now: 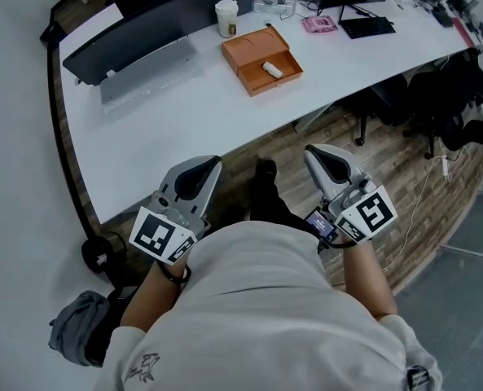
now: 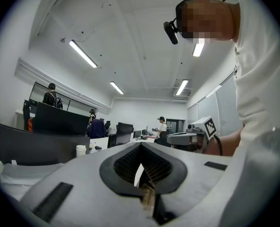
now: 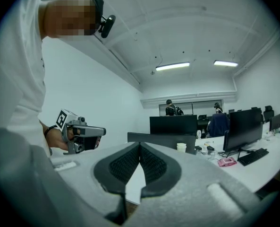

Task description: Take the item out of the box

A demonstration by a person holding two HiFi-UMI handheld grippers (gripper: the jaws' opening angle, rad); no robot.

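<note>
Held low against the person's body, the left gripper (image 1: 199, 172) and right gripper (image 1: 327, 163) had their jaws pressed together on nothing, apparently poised before any reach. Well beyond them on the white desk (image 1: 168, 129), the small white item (image 1: 272, 70) lay inside the open orange box (image 1: 249, 49).

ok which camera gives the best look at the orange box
The head view. It looks down on the orange box lying open on the white desk, with a white item in its tray. Both gripper views point out across the office, and the box cannot be made out in either.
</note>
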